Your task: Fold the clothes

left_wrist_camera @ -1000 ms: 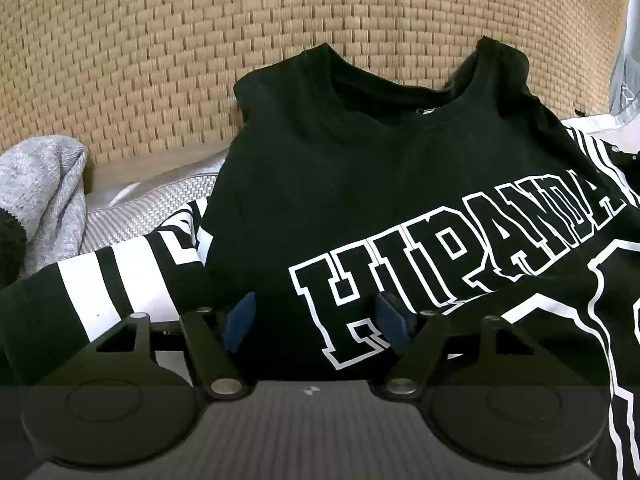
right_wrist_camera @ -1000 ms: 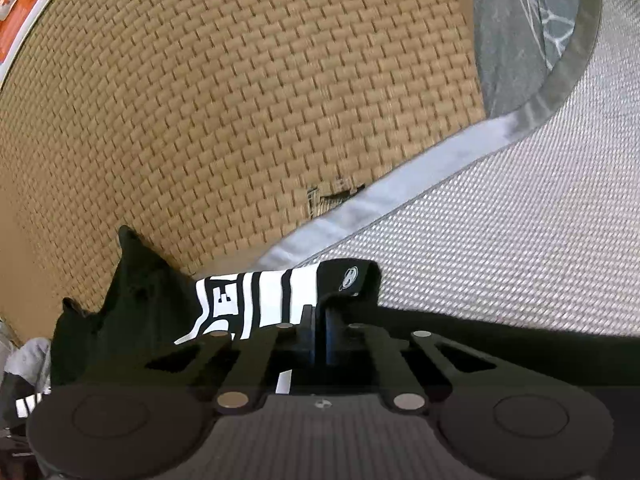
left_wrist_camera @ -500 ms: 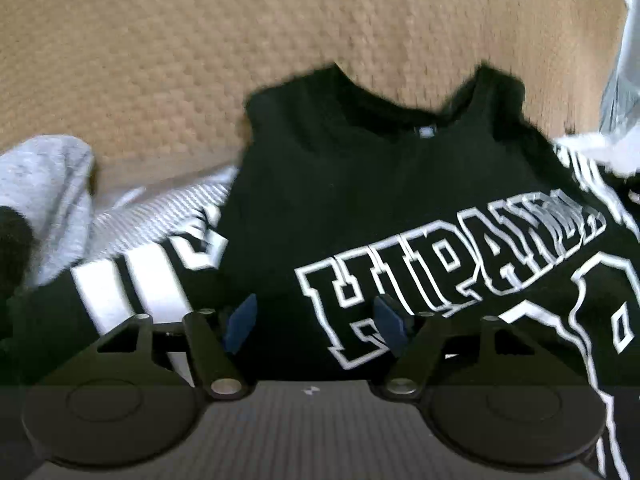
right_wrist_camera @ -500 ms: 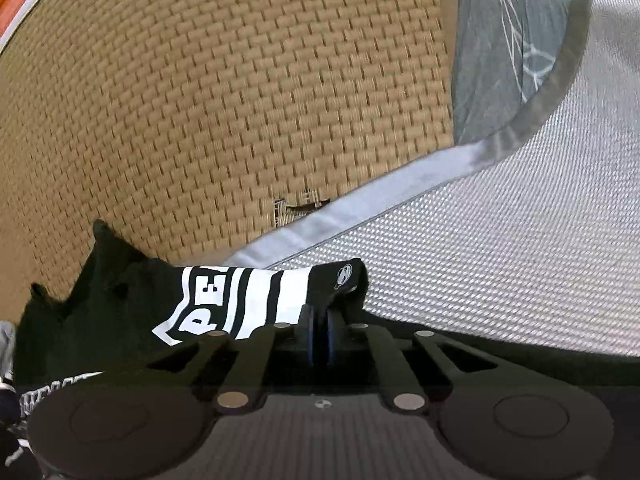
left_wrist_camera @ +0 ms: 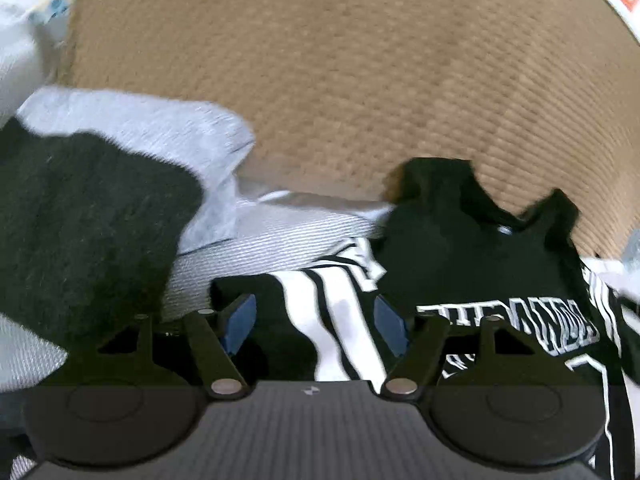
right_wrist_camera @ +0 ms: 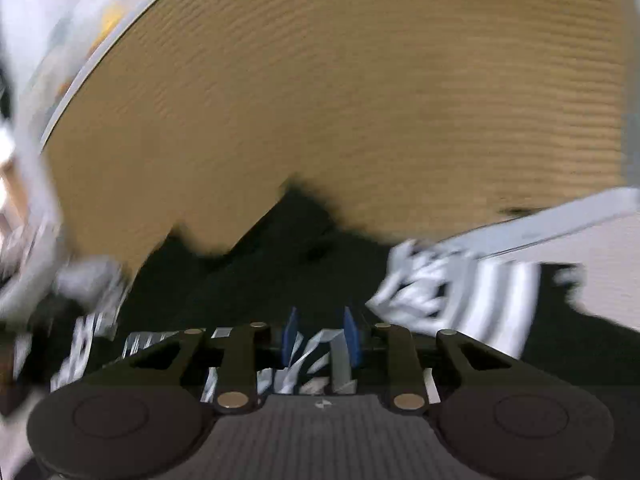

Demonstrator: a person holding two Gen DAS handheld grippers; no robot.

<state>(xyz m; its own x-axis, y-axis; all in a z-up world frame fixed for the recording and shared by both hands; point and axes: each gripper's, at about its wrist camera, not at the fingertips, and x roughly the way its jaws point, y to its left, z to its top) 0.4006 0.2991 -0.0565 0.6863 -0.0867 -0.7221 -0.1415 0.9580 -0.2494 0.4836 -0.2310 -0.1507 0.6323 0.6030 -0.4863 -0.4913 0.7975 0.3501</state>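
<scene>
Left tool [left_wrist_camera: 316, 326] stands wide over the black shirt's [left_wrist_camera: 472, 256] striped sleeve [left_wrist_camera: 340, 312]; right tool [right_wrist_camera: 319, 336] narrow, empty. Grip sleeve cuff, beside the shirt body, squarely.

Left gripper [left_wrist_camera: 316, 326] has its jaws spread wide; right gripper [right_wrist_camera: 319, 334] jaws stand narrowly parted.

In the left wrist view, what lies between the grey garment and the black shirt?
A bare strip of grey woven cover, between grey garment and black shirt; left wrist view.

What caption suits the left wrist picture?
Open left gripper poised over the striped sleeve of a black shirt.
</scene>
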